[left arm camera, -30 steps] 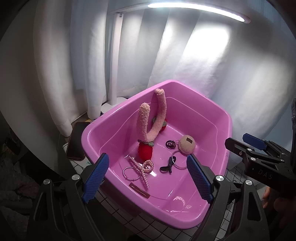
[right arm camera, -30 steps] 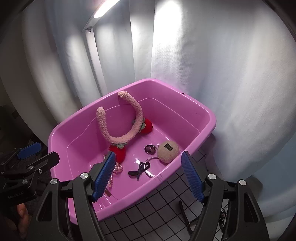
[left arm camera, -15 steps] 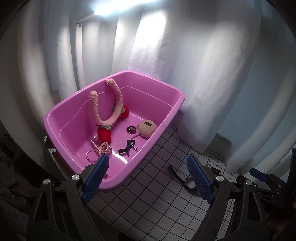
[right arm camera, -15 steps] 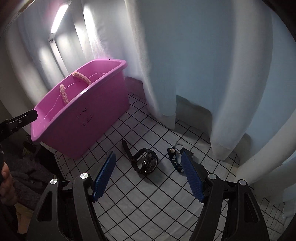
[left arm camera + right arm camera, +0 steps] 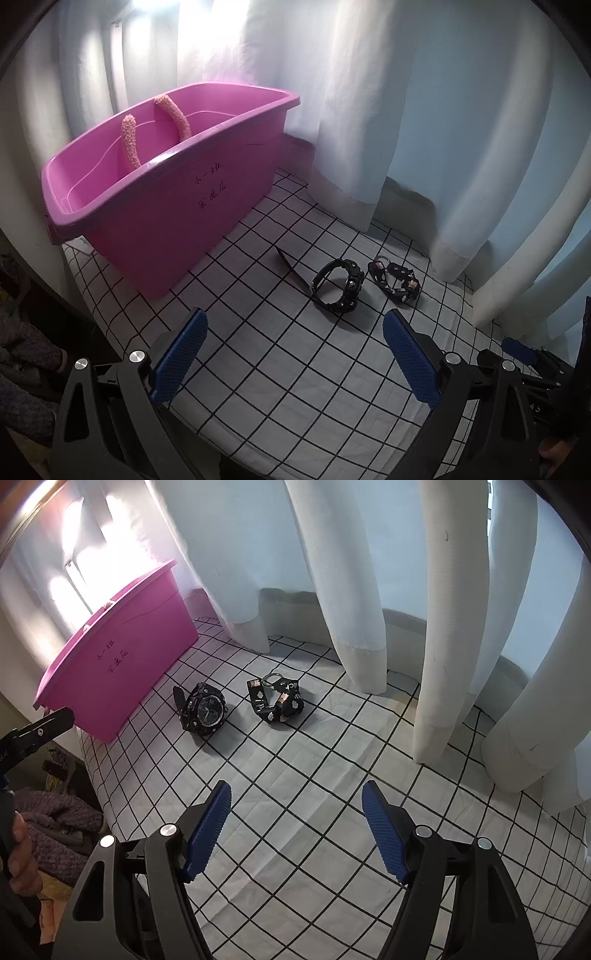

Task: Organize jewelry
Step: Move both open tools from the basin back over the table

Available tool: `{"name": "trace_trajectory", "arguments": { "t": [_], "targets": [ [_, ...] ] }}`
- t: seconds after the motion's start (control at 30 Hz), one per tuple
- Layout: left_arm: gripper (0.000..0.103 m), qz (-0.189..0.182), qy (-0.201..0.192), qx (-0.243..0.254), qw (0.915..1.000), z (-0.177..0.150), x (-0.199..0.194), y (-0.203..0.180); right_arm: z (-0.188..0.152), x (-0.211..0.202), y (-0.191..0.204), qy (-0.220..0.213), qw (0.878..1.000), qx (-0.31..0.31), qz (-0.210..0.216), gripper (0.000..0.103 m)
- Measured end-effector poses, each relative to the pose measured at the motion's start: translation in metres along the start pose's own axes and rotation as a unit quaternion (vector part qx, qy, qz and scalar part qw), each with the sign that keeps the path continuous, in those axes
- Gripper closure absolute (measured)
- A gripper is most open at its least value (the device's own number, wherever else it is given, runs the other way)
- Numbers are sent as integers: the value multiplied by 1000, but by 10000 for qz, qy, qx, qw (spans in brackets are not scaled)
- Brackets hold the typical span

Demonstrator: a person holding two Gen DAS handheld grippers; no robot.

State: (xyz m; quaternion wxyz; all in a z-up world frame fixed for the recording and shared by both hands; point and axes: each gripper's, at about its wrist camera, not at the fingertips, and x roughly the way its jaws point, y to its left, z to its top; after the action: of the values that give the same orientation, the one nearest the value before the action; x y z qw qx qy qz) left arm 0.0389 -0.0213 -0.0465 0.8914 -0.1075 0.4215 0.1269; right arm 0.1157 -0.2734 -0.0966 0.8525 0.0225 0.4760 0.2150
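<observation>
Jaws agape, black watch (image 5: 204, 712) well ahead.

Magenta bin (image 5: 207, 206), black watch (image 5: 205, 710), white cloth with black grid (image 5: 314, 775), blue gripper pads (image 5: 207, 832)
</observation>
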Motion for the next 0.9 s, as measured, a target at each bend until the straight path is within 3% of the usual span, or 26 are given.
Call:
{"name": "trace_trajectory", "arguments": {
  "t": [0.23,0.43,0.9],
  "targets": [
    [8,21,-13,34,10000,-17,14,-12,-4,25,-1,84,9997,-79,229,33],
    [8,-36,67,-52,10000,-14,48,-14,12,53,-2,69,9996,38,259,33],
    [8,280,303,-271,9988,11,133,8,52,113,-6,115,9995,257,112,33]
  ]
}}
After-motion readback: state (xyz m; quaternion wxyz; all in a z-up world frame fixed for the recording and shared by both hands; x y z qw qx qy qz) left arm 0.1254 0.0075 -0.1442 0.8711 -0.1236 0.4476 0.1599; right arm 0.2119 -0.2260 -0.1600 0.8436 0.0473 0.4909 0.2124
